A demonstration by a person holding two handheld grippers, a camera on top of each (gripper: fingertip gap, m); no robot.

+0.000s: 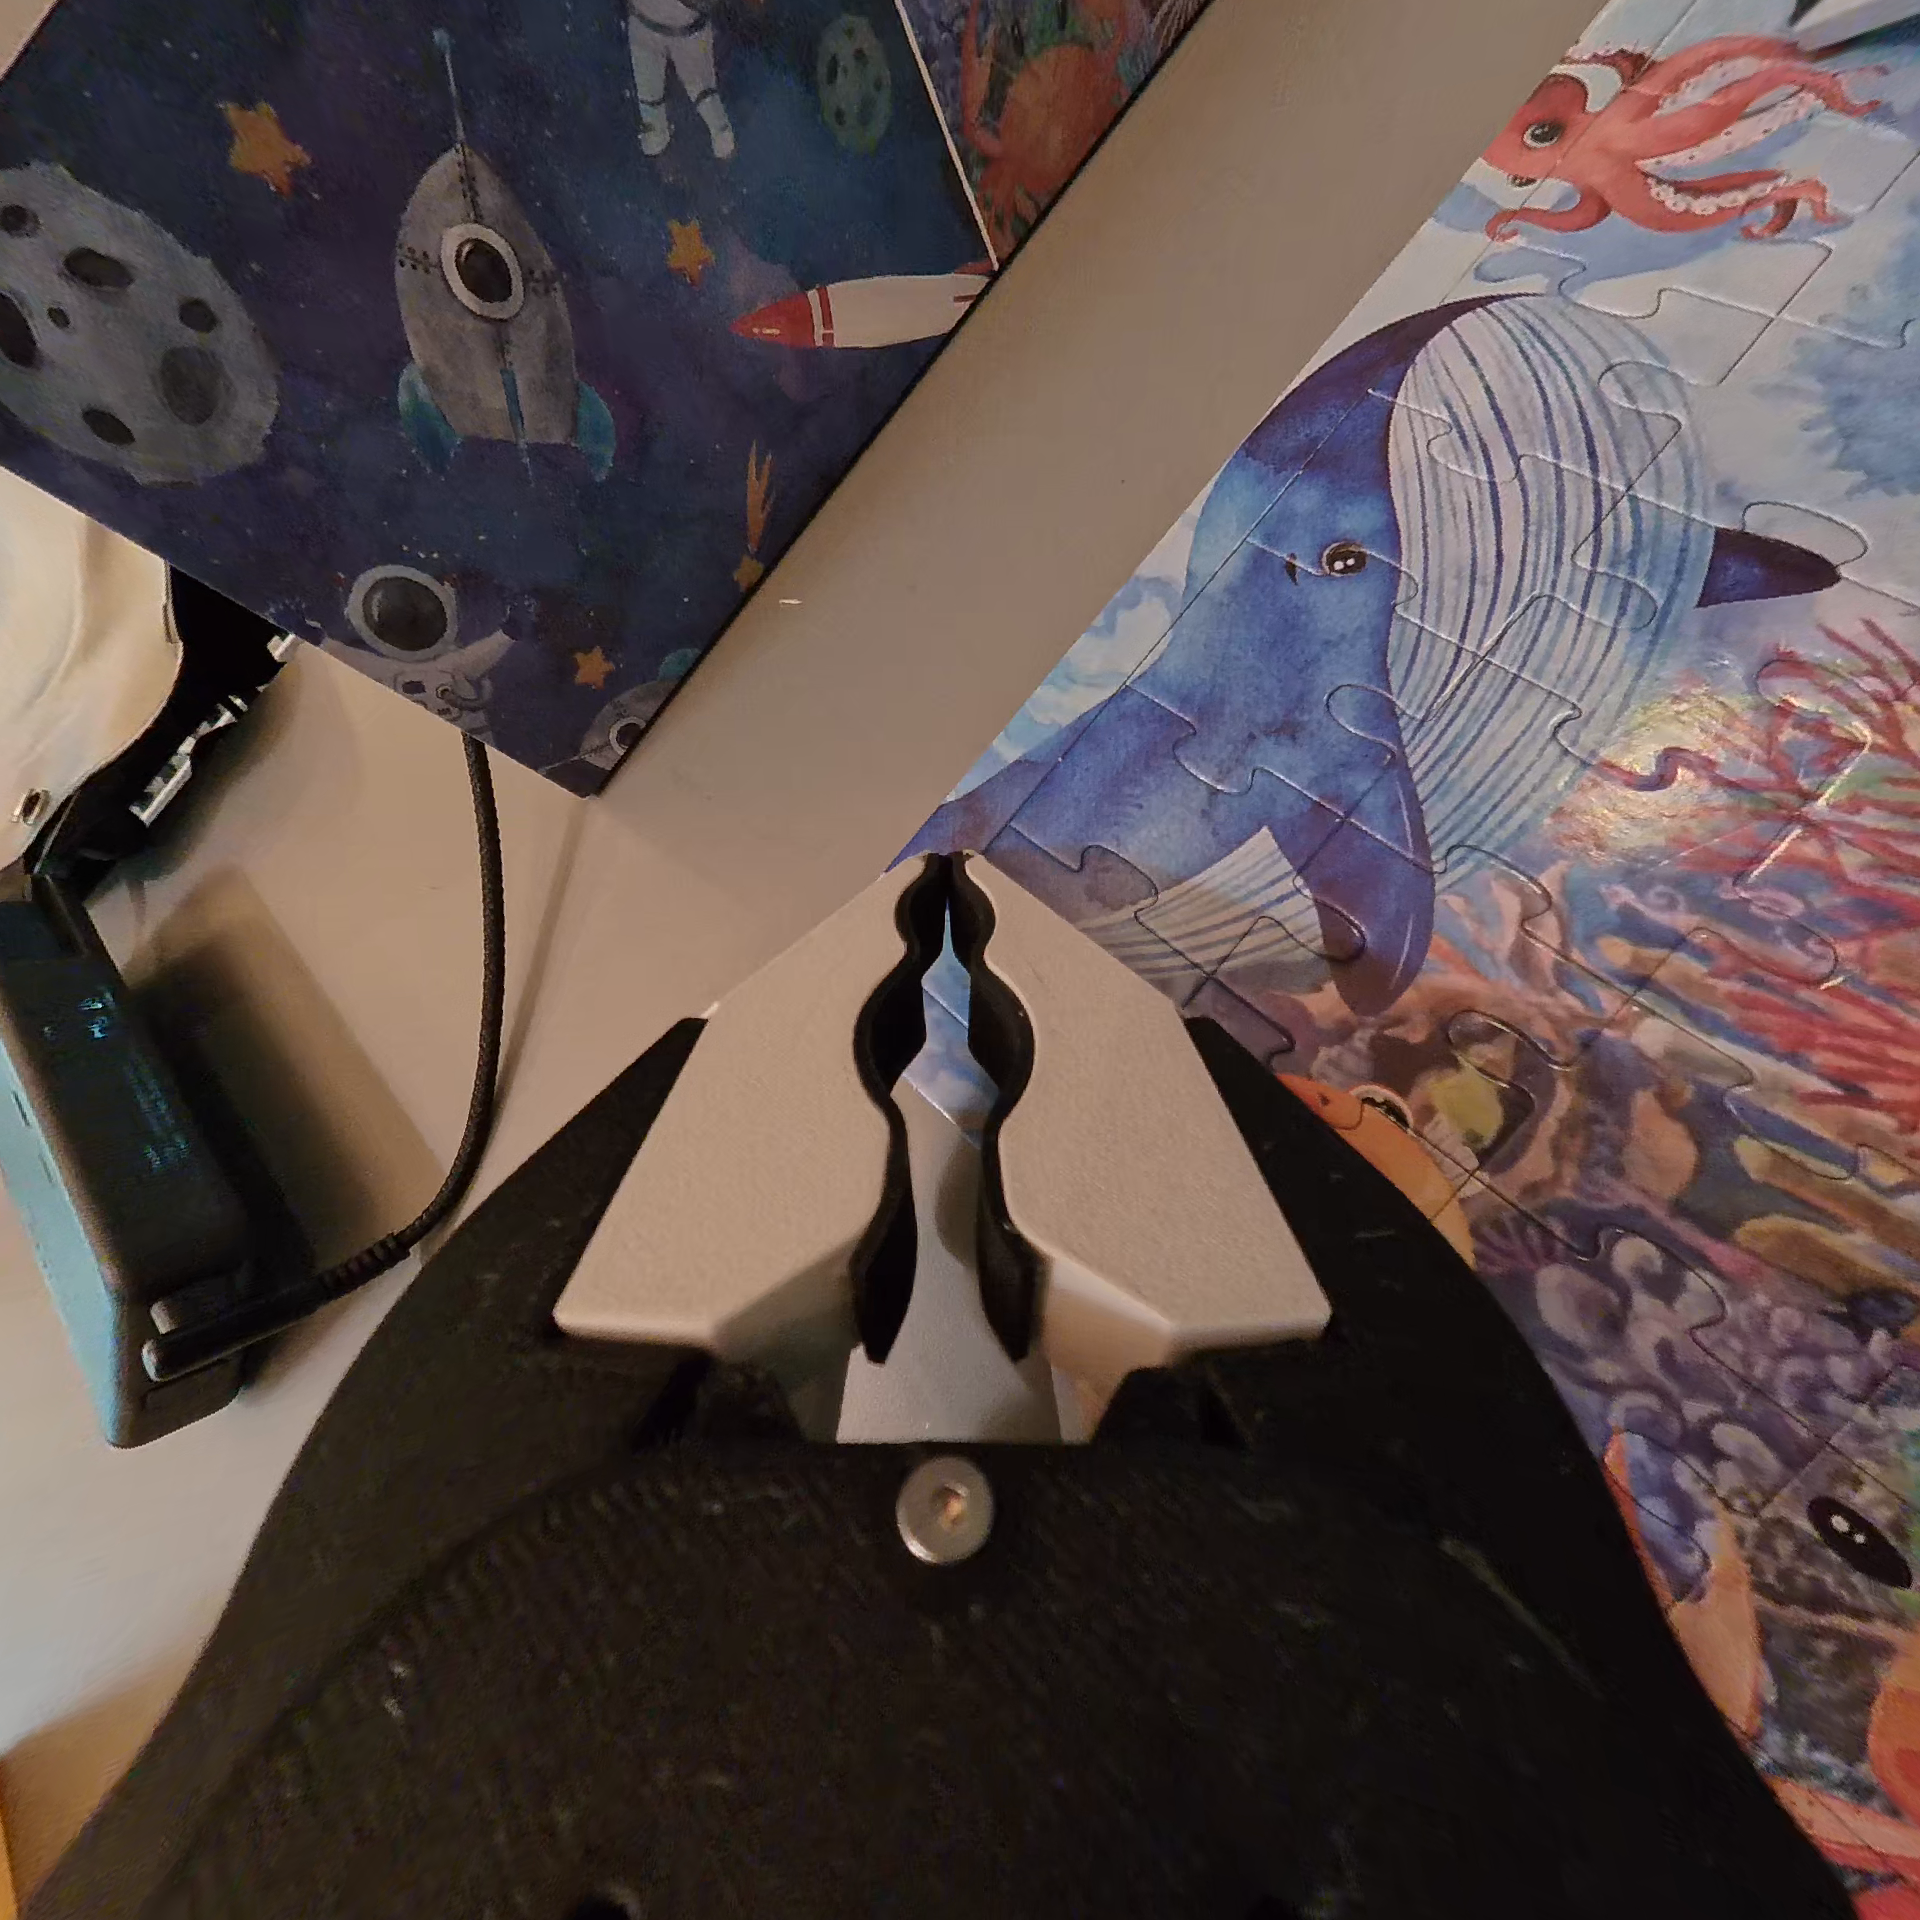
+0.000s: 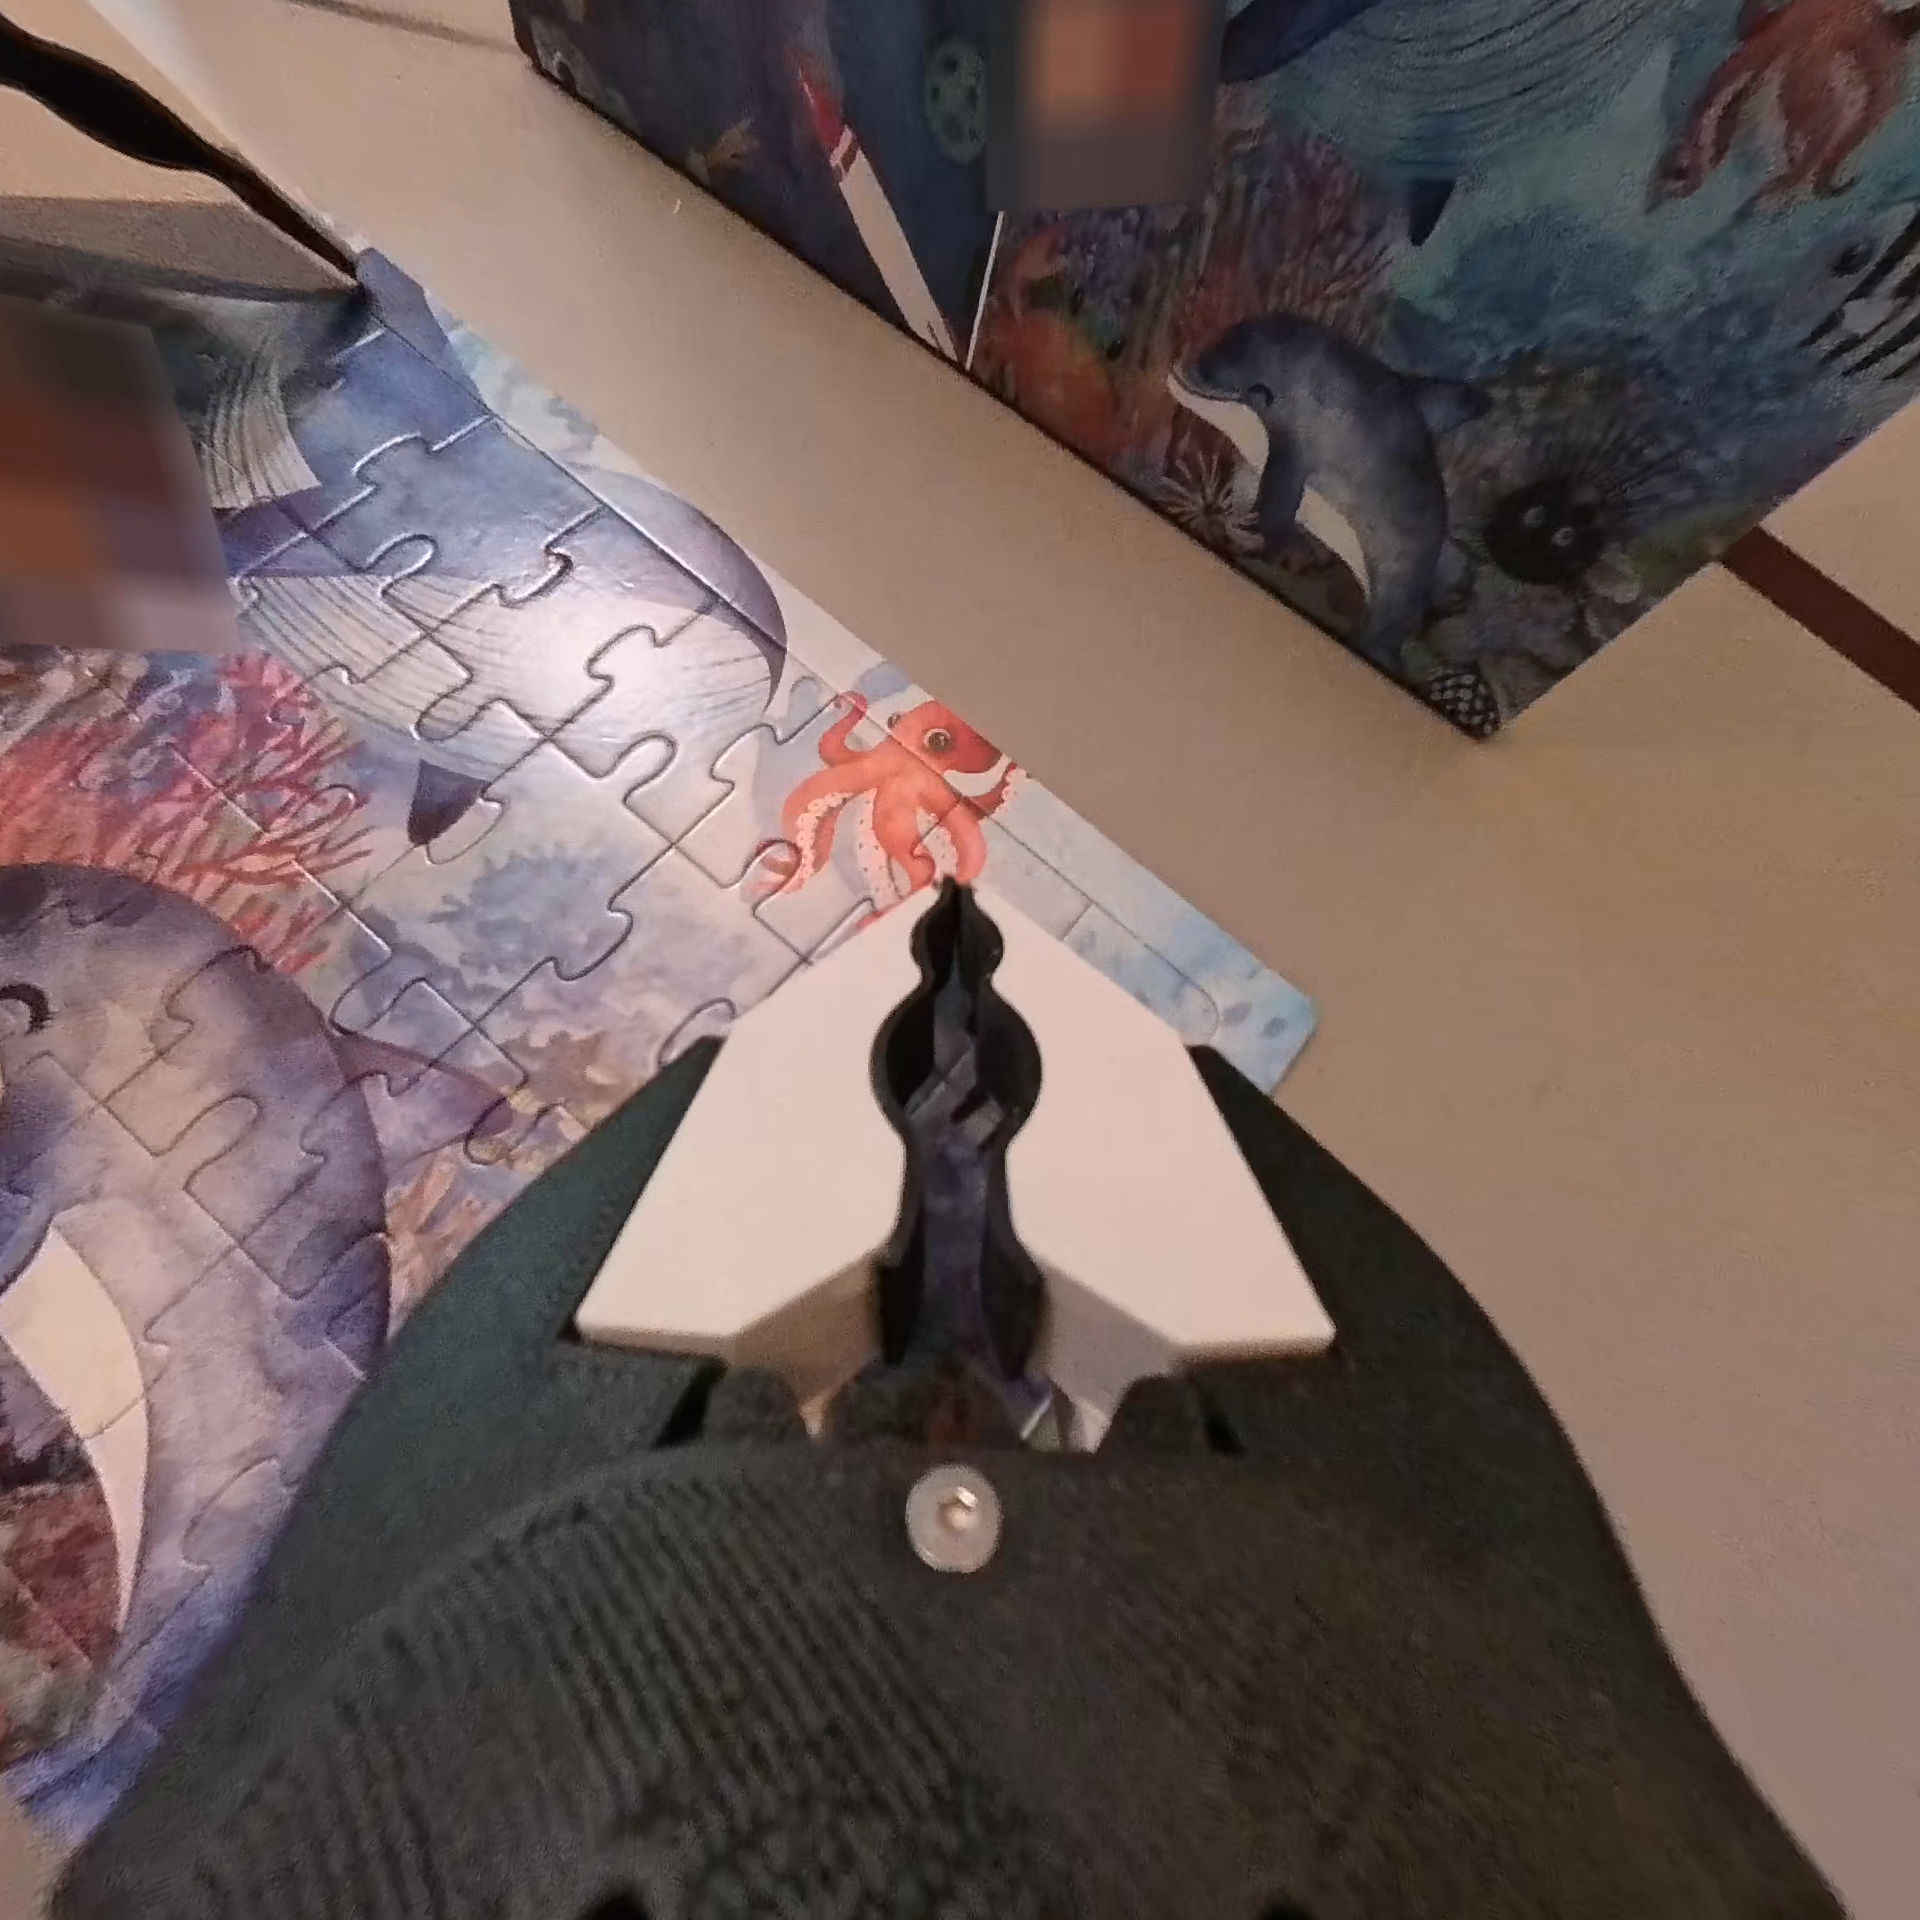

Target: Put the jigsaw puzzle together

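Our beige surface [image 2: 1455, 1039] carries the ocean jigsaw puzzle [image 2: 540, 790]. The right tool [image 2: 957, 891] is clamped on a dark puzzle piece [image 2: 951, 1226] above the puzzle's octopus [image 2: 894, 800] edge; the left tool [image 1: 948, 864], closed and empty, hovers at the whale [image 1: 1382, 644] edge. We should align the tabs, then press flat. The puzzle box [image 2: 1351, 312] stands behind.

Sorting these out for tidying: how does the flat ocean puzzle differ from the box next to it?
The puzzle lies flat on the table and shows interlocking seams; the box stands taller, with smooth printed faces. The puzzle is all ocean; the box also carries a space scene. Both show watercolour sea creatures.
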